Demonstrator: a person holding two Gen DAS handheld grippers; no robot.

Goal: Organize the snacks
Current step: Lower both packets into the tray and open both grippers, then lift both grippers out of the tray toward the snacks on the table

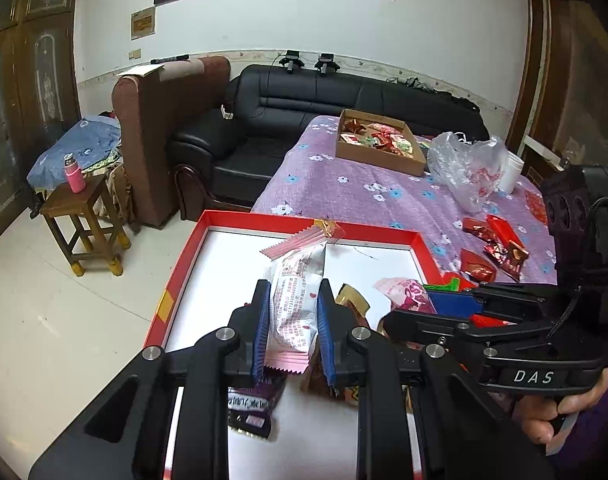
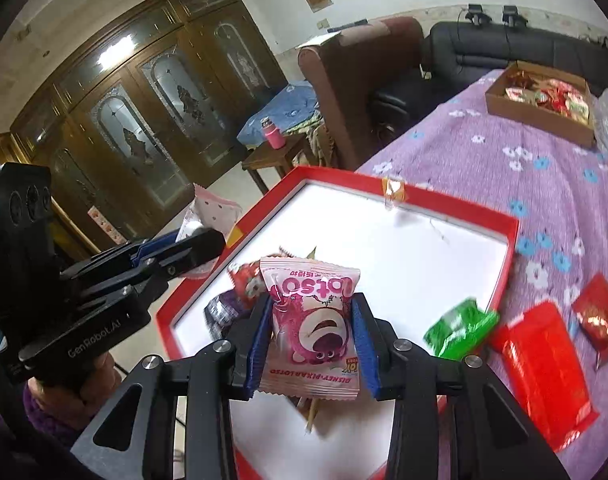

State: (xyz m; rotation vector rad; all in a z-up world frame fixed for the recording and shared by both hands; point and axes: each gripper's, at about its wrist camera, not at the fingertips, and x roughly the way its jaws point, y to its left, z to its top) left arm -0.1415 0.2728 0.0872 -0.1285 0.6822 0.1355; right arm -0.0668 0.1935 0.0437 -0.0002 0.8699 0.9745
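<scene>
Left wrist view shows the left gripper (image 1: 294,312) clamped tight on a pink-and-white snack packet (image 1: 296,300), its blue pads pressing both sides of the wrapper, which stands up between them over the red tray (image 1: 176,280). Right wrist view has the right gripper (image 2: 312,332) closed partway on a pink Lotso packet (image 2: 311,320) (printed face toward the camera, lettering upside down), held just above the same tray's near edge. Two packets are gripped, one per gripper. Inside the tray's white floor lie a few more wrapped snacks: a dark purple one (image 1: 252,408), a gold-edged one (image 1: 351,300), and at least one red one (image 2: 246,282); the exact number is hard to tell under the fingers. Just outside the tray on the cloth sit a green packet (image 2: 459,328) and two red packets (image 2: 543,368), and the left view shows several small red wrappers (image 1: 499,246) scattered farther out. One brown cardboard box (image 1: 379,140) of mixed sweets rests at the far side, beside a crumpled clear plastic bag (image 1: 463,164). All of it lies on a purple flowered cloth (image 1: 343,188). Beyond stand a black leather sofa (image 1: 304,96), a brown armchair (image 1: 160,120), a wooden stool (image 1: 80,220) with a pink bottle (image 1: 74,174), and a dark wooden cabinet (image 2: 136,112) with glass doors.
</scene>
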